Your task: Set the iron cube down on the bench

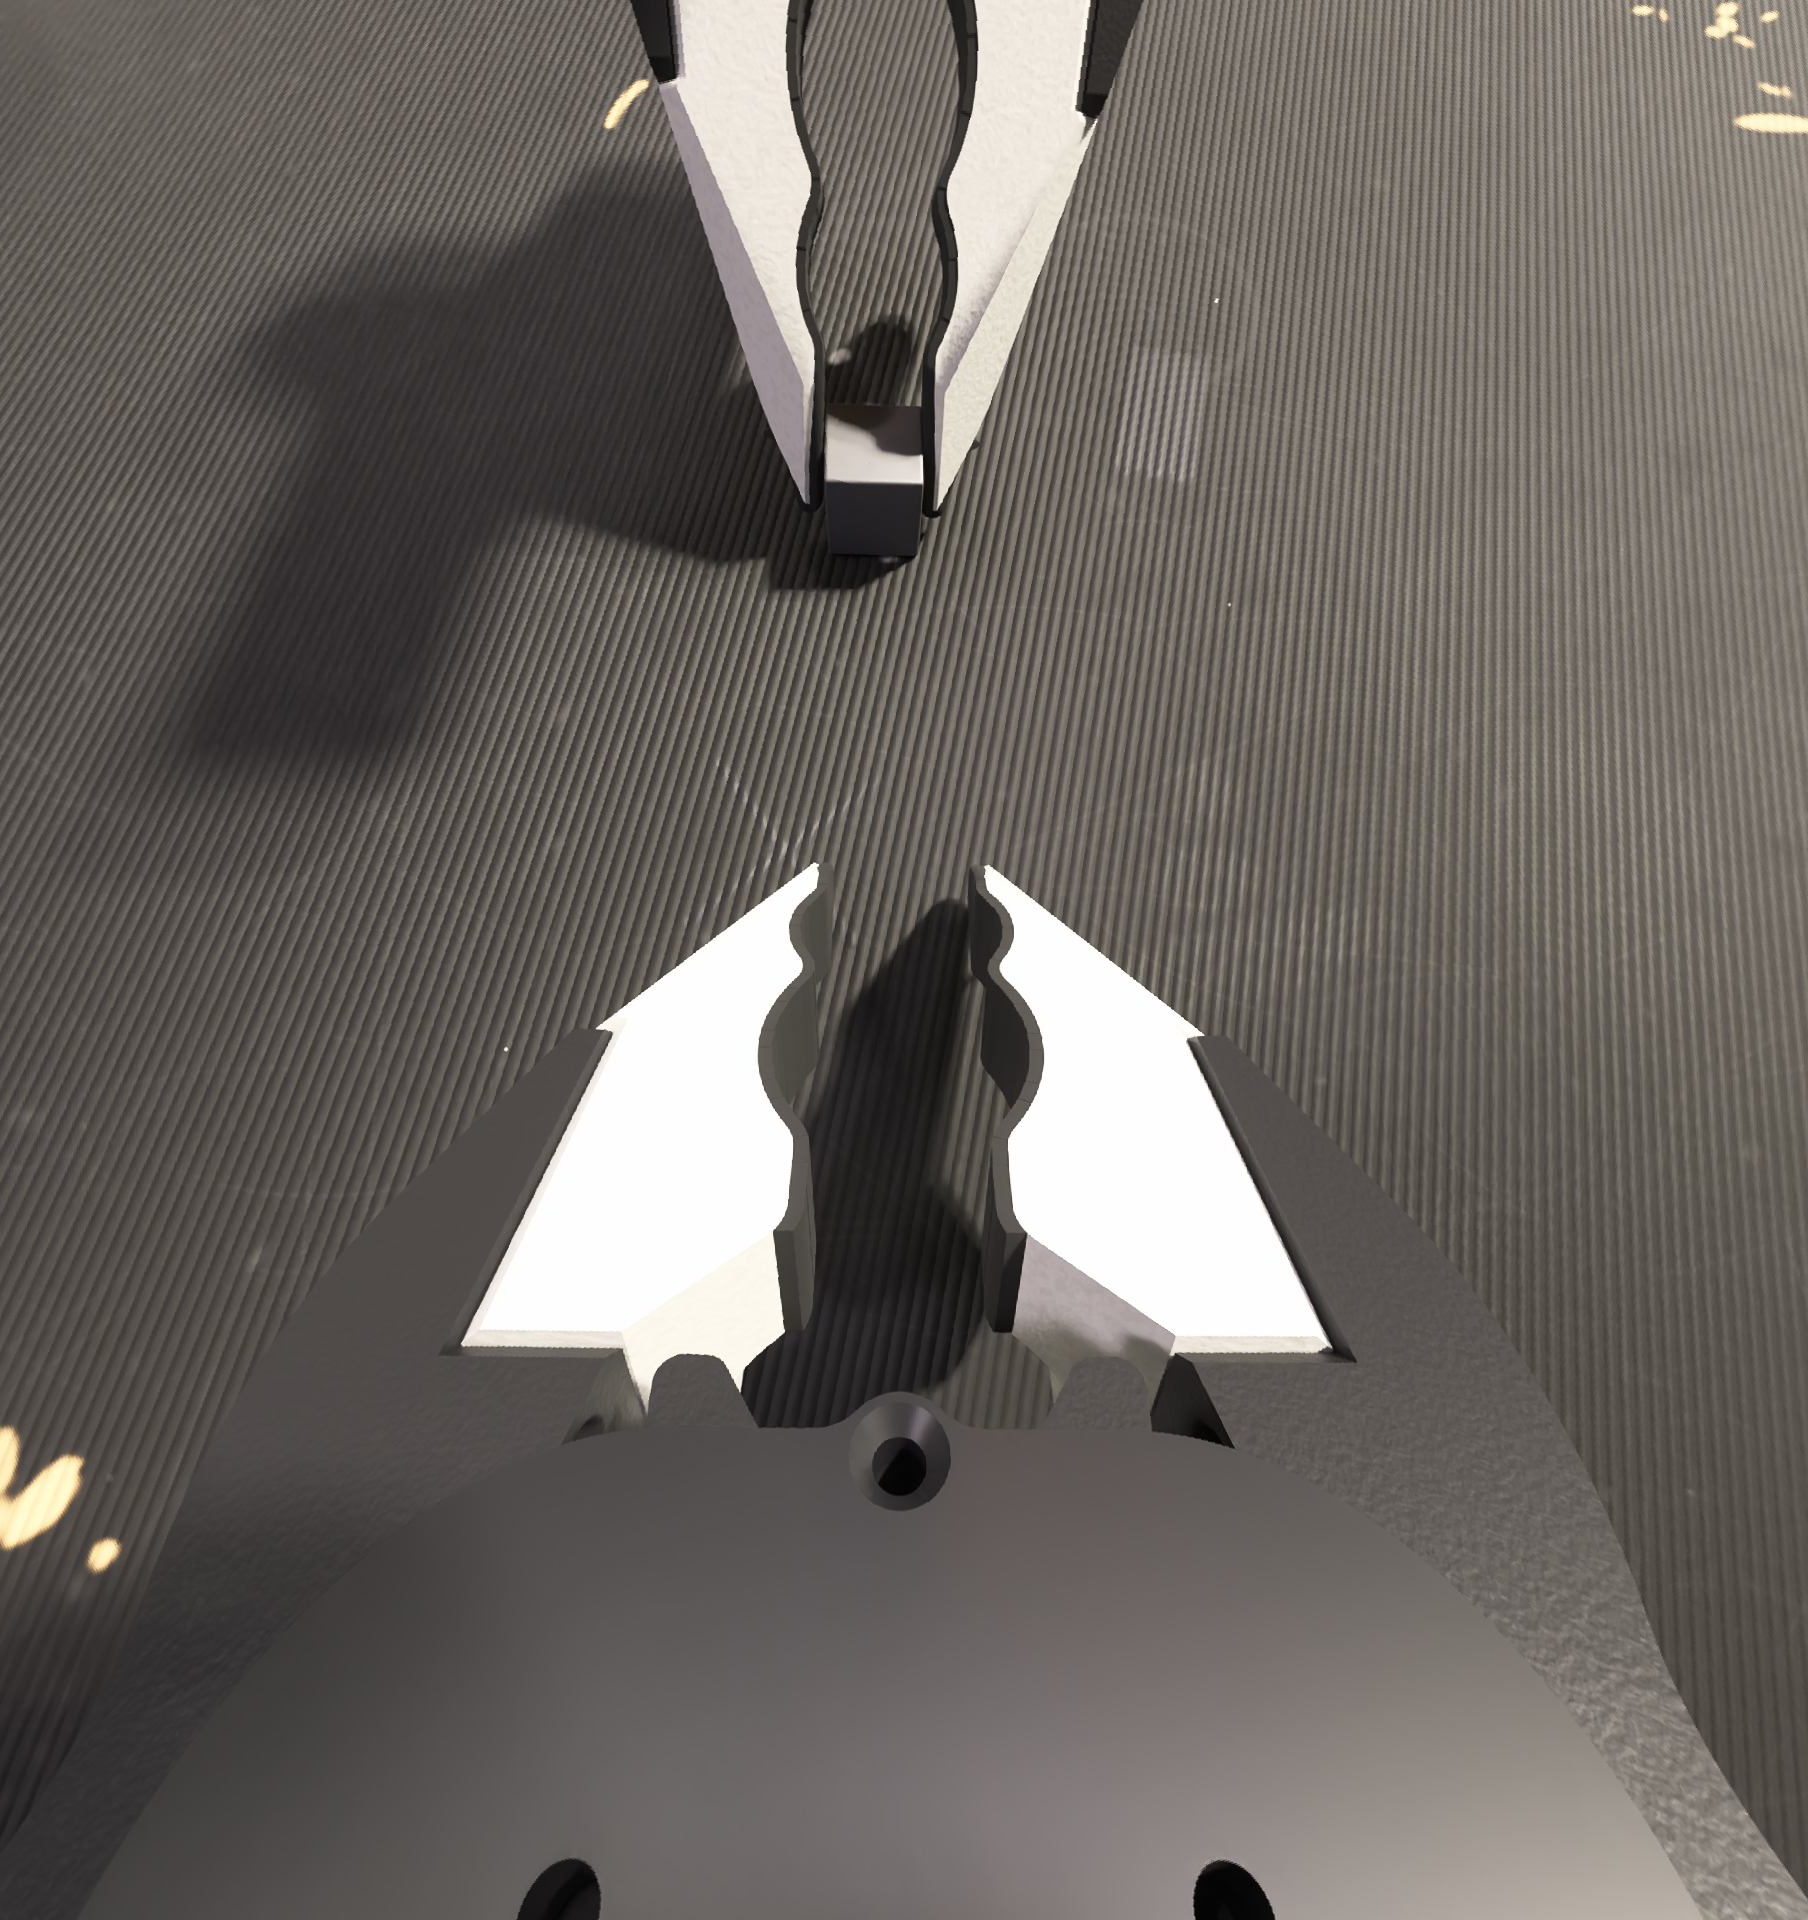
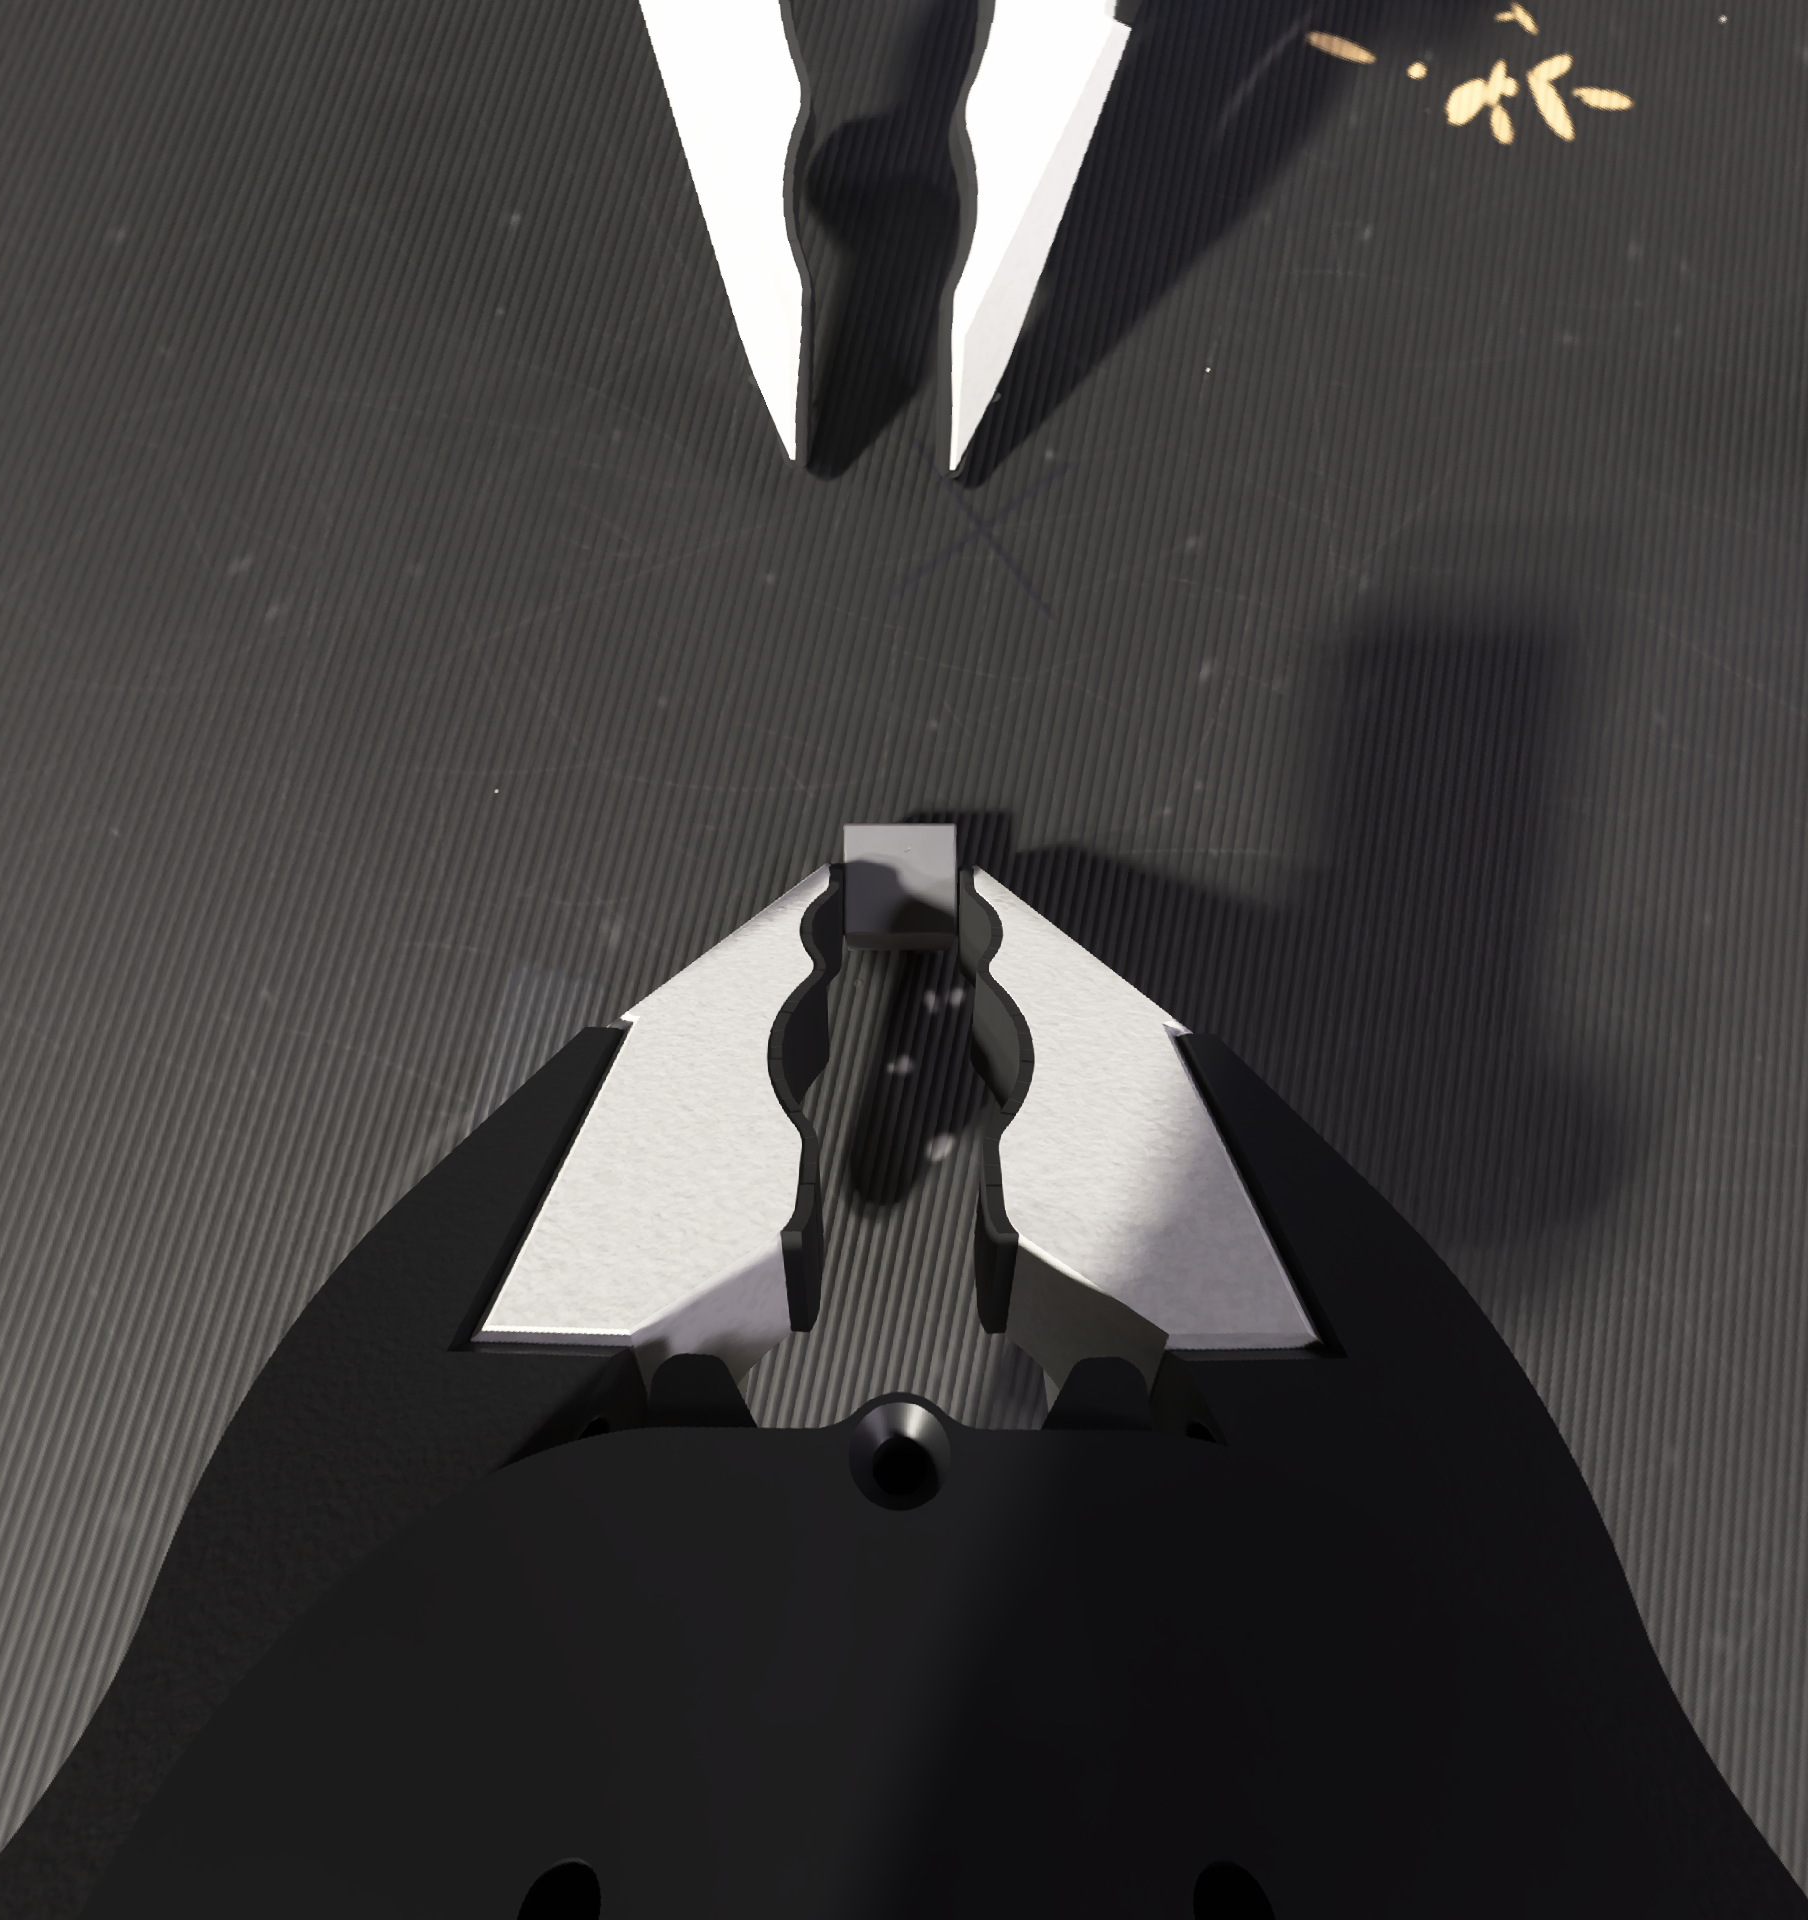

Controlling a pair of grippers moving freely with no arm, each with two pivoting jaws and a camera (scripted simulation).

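The iron cube [image 2: 898,891] is small, grey and shiny. My right gripper [image 2: 900,881] is shut on it at the fingertips. In the left wrist view the same cube [image 1: 872,480] sits between the right gripper's tips [image 1: 869,499], very close to the dark ribbed bench [image 1: 1399,727]; I cannot tell if it touches. My left gripper [image 1: 898,878] is open and empty, facing the cube from a short way off. It also shows in the right wrist view [image 2: 872,462], above the bench [image 2: 360,623].
The bench is a dark ribbed mat with soft shadows of the grippers. Small pale yellow flecks lie on it at the far right [image 1: 1778,122], the near left [image 1: 22,1496], and in the right wrist view [image 2: 1534,94].
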